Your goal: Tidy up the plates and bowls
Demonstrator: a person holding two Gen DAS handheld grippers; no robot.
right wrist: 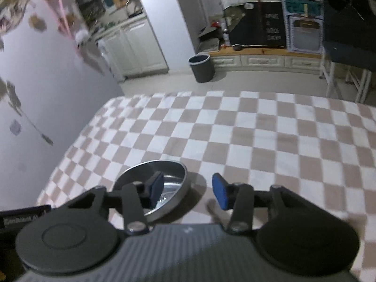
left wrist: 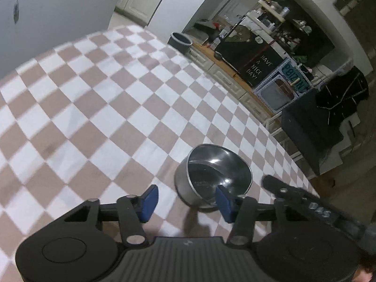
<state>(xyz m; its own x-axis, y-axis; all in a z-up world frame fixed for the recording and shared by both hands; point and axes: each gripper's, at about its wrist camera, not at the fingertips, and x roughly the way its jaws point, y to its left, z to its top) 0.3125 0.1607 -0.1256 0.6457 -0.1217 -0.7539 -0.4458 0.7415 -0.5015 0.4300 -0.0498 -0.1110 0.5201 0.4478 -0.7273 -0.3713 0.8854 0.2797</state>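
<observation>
A shiny steel bowl [left wrist: 212, 179] sat tipped on the checked desk [left wrist: 105, 105], right in front of the left tongs [left wrist: 185, 203]; those gaped open, empty, one pad [left wrist: 224, 203] over the near rim. The right tongs [right wrist: 189, 193], open and empty too, hovered by a shallow steel dish [right wrist: 174, 202] near the desk's left edge. Both looked light, stiff and slippery, so pinching across the thin rim seemed the surest hold.
</observation>
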